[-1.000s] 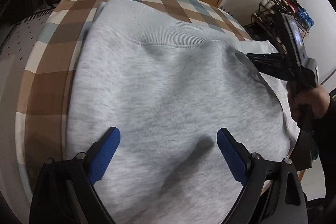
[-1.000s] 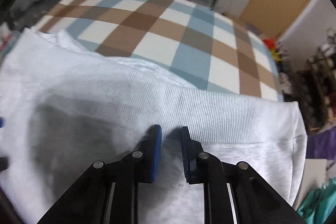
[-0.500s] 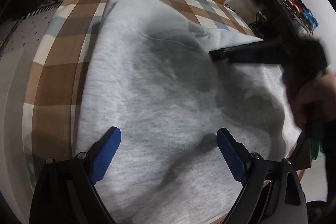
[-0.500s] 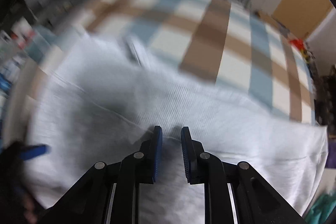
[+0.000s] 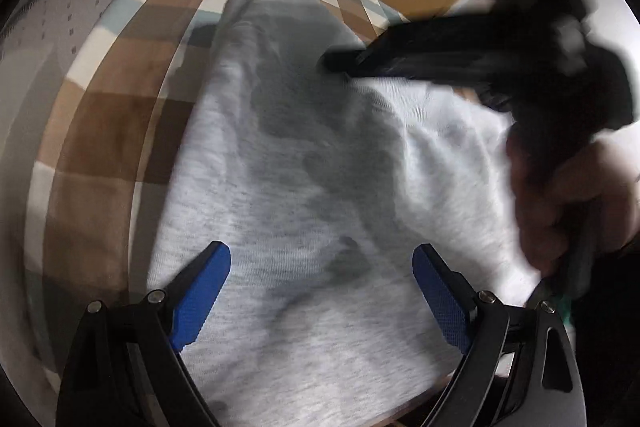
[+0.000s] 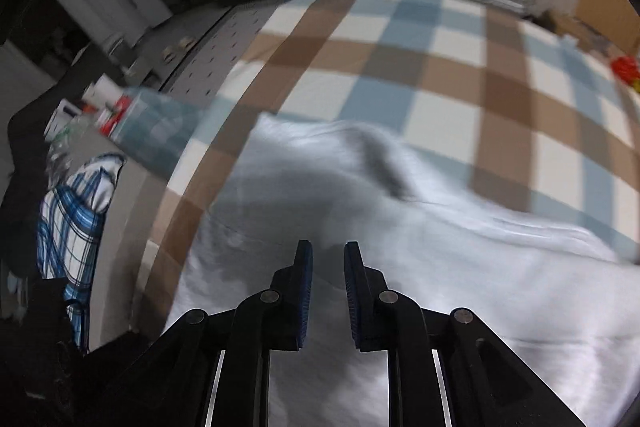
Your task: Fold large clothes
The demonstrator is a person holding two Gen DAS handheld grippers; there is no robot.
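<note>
In the left wrist view, the checked cloth of the worktop [image 5: 100, 131] fills the left of the frame, and the grey sweatshirt [image 5: 304, 187] runs from the bottom centre up towards the upper middle. Its long axis lies nearly along the line the left hand-held gripper [image 5: 320, 291] points, leaning slightly leftward at the far end. That gripper hangs over the near part of the garment at the bottom of the frame, its blue pads spread wide with cloth showing beneath them but nothing pinched between. To the right, the right hand-held gripper [image 5: 332, 61] reaches in from the upper right, its tip over the far, shadowed part of the sweatshirt, with the person's hand [image 5: 568, 195] on its handle at the right edge. So the right one is nearer the far end and the left one nearer the near edge.

In the right wrist view, a heap of blue plaid fabric [image 6: 76, 223] lies at the far left, off the worktop [image 6: 460, 83]. The sweatshirt [image 6: 460, 267] spreads across the lower centre and right, with a raised fold in the middle of the frame just ahead of the right hand-held gripper [image 6: 328, 271]. Its jaws have just been closing and stand nearly together with a narrow gap; blur hides whether any fabric is caught there, though none shows. I judge the coming fold turns on that raised ridge ahead of it.
</note>
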